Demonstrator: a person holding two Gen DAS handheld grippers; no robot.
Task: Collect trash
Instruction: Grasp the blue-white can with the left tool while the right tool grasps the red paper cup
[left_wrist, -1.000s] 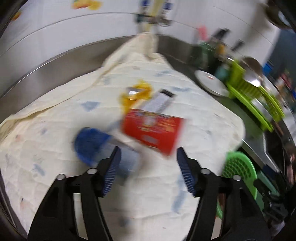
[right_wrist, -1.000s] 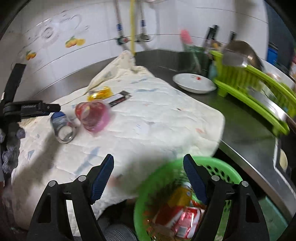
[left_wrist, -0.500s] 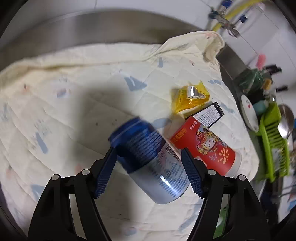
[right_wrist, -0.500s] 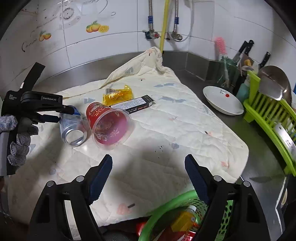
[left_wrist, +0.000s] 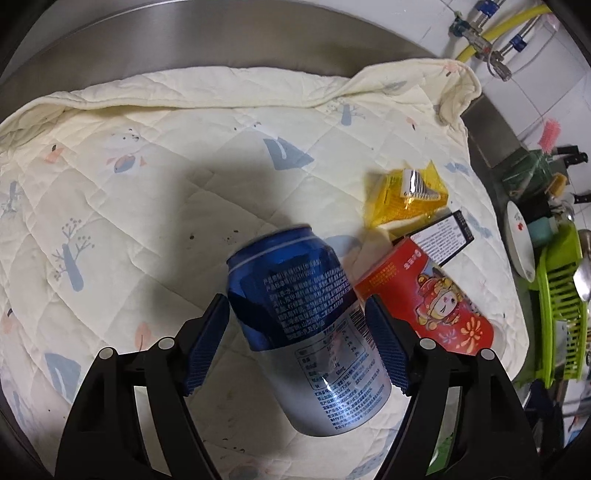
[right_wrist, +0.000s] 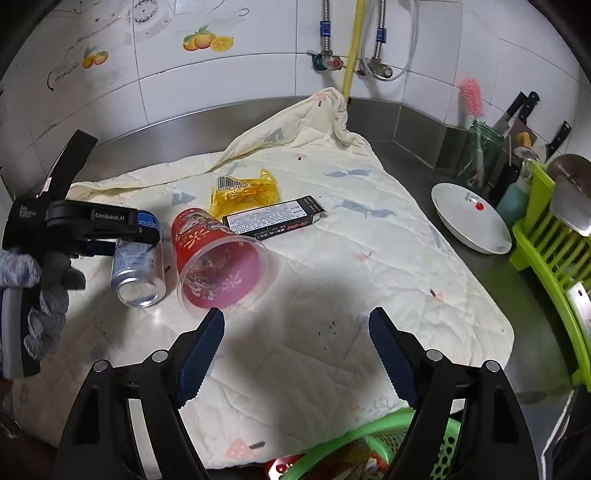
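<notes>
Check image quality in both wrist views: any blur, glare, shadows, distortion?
Left wrist: mostly sharp; slight blur at the far rim of the blue aluminium drink can, glare on its silver end, dark shadow on the cream quilted cloth, strong fisheye bending. Right wrist: sharp; broad shadow mid-cloth, curved wall tiles, mild glare on the steel counter.
</notes>
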